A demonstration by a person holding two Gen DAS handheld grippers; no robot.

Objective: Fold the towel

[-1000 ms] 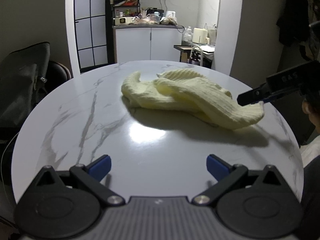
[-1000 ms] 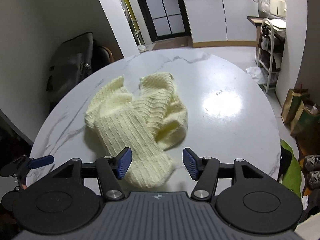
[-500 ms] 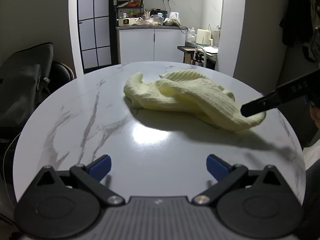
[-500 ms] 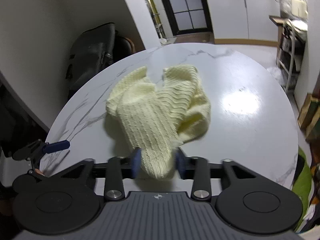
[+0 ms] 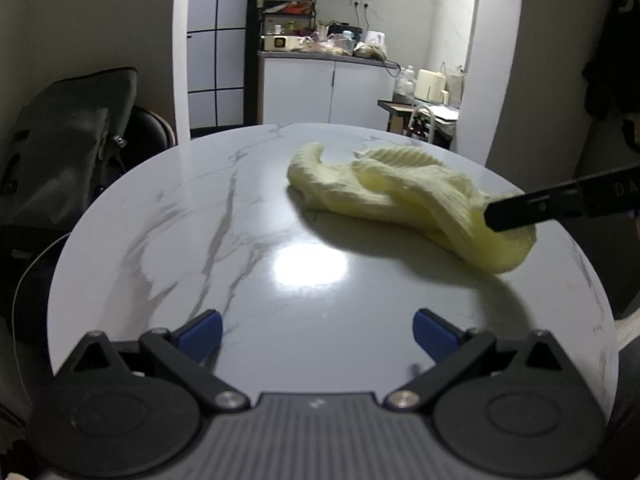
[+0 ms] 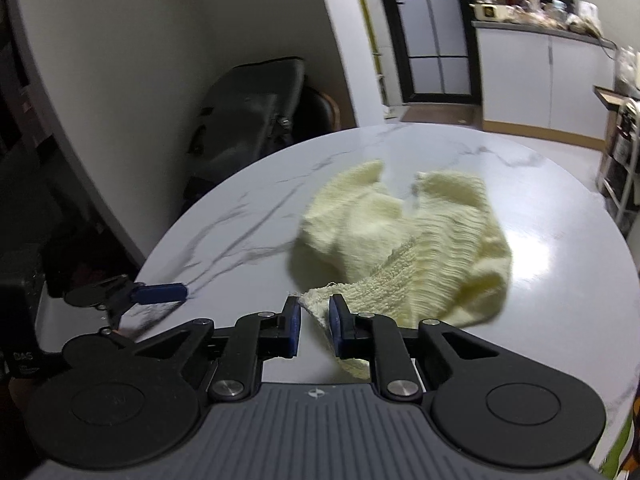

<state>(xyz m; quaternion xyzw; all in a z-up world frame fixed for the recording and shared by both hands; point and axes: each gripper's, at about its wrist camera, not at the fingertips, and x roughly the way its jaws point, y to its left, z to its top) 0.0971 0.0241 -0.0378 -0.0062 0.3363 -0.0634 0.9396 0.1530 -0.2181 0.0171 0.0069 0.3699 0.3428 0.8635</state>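
Now right gripper (image 6: 314, 326) angled downward, jaws closing on towel (image 6: 404, 248) corner.

The crumpled pale-yellow ribbed knit towel (image 6: 404, 248) is one plain colour, its texture running in fine ridges. The round glossy worktop (image 5: 224, 240) is white marble with thin grey veins. Both black plastic tongs, left tongs (image 5: 316, 334) and right tongs (image 6: 314, 322), carry blue pads (image 5: 198, 334). A dark grey bag (image 6: 248, 108) sits against a white wall (image 6: 120, 60).
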